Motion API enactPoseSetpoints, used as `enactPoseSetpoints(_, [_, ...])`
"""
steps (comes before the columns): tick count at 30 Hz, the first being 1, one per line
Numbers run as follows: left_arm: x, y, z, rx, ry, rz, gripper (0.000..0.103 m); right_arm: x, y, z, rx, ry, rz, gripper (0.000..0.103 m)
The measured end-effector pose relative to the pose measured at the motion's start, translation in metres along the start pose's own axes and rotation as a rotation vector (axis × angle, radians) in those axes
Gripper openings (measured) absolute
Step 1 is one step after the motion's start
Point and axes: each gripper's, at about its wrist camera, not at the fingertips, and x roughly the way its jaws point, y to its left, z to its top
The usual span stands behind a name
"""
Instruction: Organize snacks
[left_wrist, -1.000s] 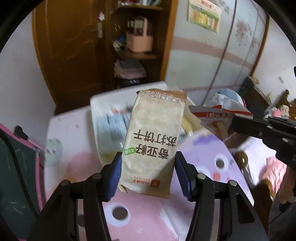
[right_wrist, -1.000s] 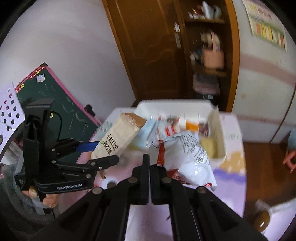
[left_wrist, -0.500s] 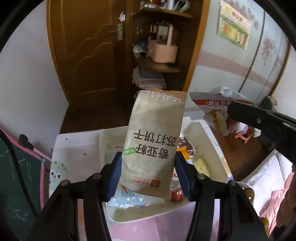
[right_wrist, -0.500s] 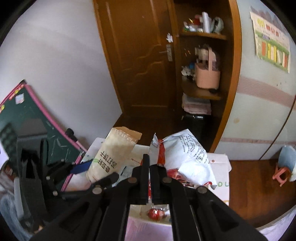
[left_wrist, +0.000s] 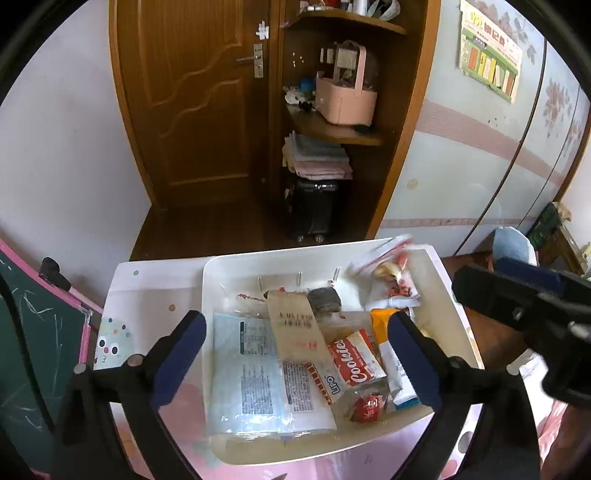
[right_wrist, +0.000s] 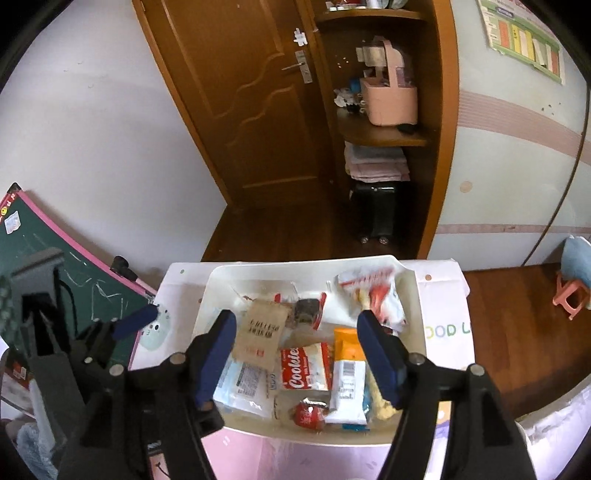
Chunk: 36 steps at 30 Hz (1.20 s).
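A white bin (left_wrist: 448, 295) (right_wrist: 413, 291) on a pink table holds several snack packs. The brown cracker pack (left_wrist: 295, 332) (right_wrist: 262, 338) lies in its middle. The white and red chip bag (left_wrist: 391, 284) (right_wrist: 373, 299) lies at its back right, blurred. A red Cookies pack (left_wrist: 351, 369) (right_wrist: 304, 365) lies near the front. My left gripper (left_wrist: 295, 354) is open and empty above the bin. My right gripper (right_wrist: 297, 354) is open and empty above the bin; it also shows at the right of the left wrist view (left_wrist: 517, 295).
A green chalkboard with a pink frame (left_wrist: 33, 350) (right_wrist: 48, 258) leans at the table's left. Behind the table stand a wooden door (left_wrist: 199, 103) and shelves with a pink basket (left_wrist: 345, 96). Wooden floor lies beyond the right edge (right_wrist: 517, 314).
Both grippers have opened over the bin. The brown cracker pack left my left gripper and the chip bag left my right gripper; both now lie in the bin.
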Motion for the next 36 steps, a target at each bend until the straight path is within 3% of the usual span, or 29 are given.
enactPoseSetpoints(17, [-0.089,0.01,-0.039,-0.04,-0.015,0.017,0.1,-0.079,0.026,-0.049,-0.024,-0.082,-0.035,0.069])
enactPoseSetpoints(23, [-0.141,0.018,-0.078,-0.047,-0.025,0.021,0.1,-0.132,0.047,-0.081,-0.05,-0.153,-0.027,0.069])
enactPoseSetpoints(28, [-0.185,0.027,-0.12,-0.069,-0.015,0.031,0.1,-0.165,0.068,-0.126,-0.109,-0.213,-0.06,0.076])
enactPoseSetpoints(36, [-0.238,0.046,-0.197,-0.099,-0.025,0.052,0.1,-0.188,0.073,-0.212,-0.027,-0.188,-0.08,0.079])
